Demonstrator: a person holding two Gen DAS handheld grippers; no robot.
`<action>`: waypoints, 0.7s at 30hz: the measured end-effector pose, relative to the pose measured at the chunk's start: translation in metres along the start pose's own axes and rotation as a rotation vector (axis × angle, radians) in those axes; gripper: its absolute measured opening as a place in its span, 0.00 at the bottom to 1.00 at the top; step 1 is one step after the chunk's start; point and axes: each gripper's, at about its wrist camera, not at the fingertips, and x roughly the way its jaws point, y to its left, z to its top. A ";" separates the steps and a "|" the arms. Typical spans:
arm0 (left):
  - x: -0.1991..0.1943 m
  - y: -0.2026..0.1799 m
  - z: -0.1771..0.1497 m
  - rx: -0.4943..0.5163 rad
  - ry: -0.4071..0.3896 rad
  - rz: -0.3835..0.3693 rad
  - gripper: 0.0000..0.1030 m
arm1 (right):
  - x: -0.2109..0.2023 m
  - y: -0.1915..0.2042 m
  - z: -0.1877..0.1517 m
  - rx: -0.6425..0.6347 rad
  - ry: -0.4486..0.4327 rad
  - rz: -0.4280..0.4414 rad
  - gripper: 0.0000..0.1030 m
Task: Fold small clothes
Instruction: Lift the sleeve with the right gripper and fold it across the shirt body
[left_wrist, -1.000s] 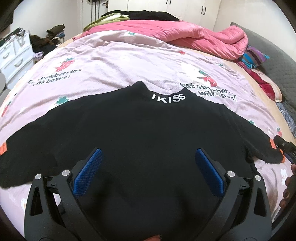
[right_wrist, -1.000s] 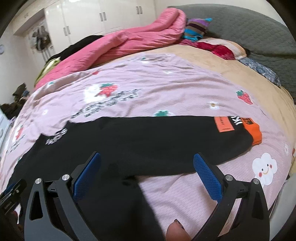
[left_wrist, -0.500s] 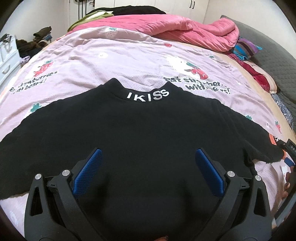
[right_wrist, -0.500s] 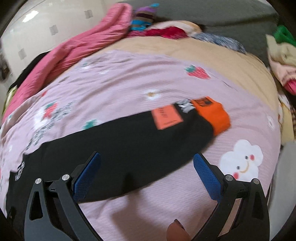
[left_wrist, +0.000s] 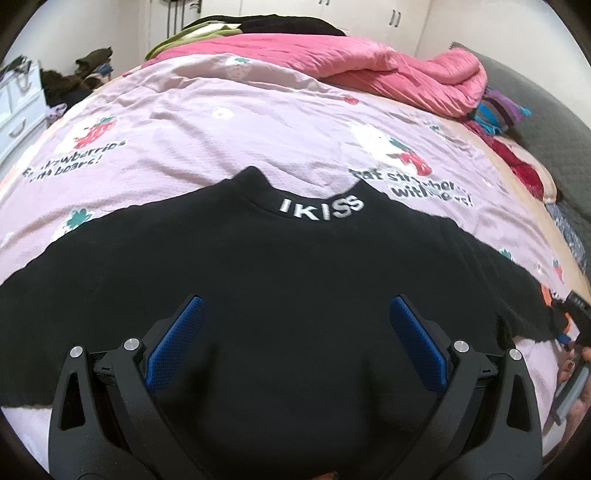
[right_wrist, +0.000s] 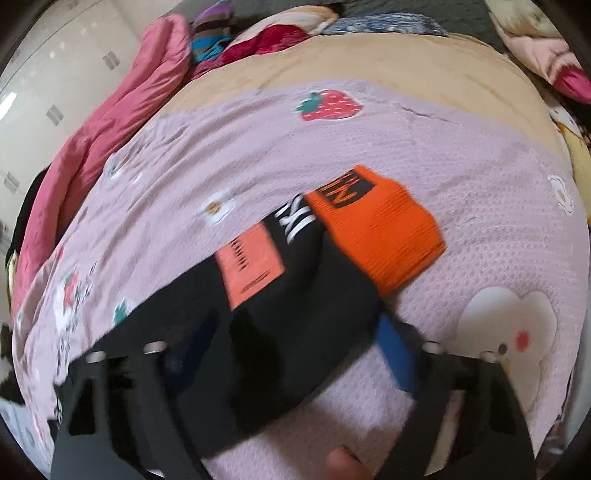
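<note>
Hard to make out: the right wrist view is smeared by motion; the right gripper (right_wrist: 291, 354) and its blue pads (right_wrist: 397, 356) are blurred, so contact with cloth cannot be told.
Cut off: the black sweater (left_wrist: 280, 295) runs past the left wrist view's lower and left edges; its hem is hidden behind the left gripper (left_wrist: 291, 343).
Sweater: spread flat on the bed's pink printed cover (left_wrist: 207, 129), white "IKISS" lettering (left_wrist: 319, 206) on the collar.
Sleeve: the sleeve (right_wrist: 280, 314) lies stretched out, with an orange patch (right_wrist: 251, 266) and an orange ribbed cuff (right_wrist: 380, 236).
Left jaws: wide apart above the sweater's body, holding nothing.
Right jaws: have just been closing, not yet shut, straddling the sleeve short of the cuff.
Behind: a pink quilt (left_wrist: 369, 70) bunched at the far side.
</note>
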 end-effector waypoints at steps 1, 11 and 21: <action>-0.001 0.004 0.001 -0.012 -0.004 0.002 0.92 | 0.001 -0.001 0.003 0.020 -0.005 0.022 0.69; -0.008 0.027 0.006 -0.074 -0.024 0.010 0.92 | -0.006 0.004 0.010 0.089 -0.040 0.123 0.14; -0.027 0.033 0.009 -0.115 -0.057 -0.079 0.92 | -0.060 0.042 -0.001 -0.032 -0.146 0.348 0.08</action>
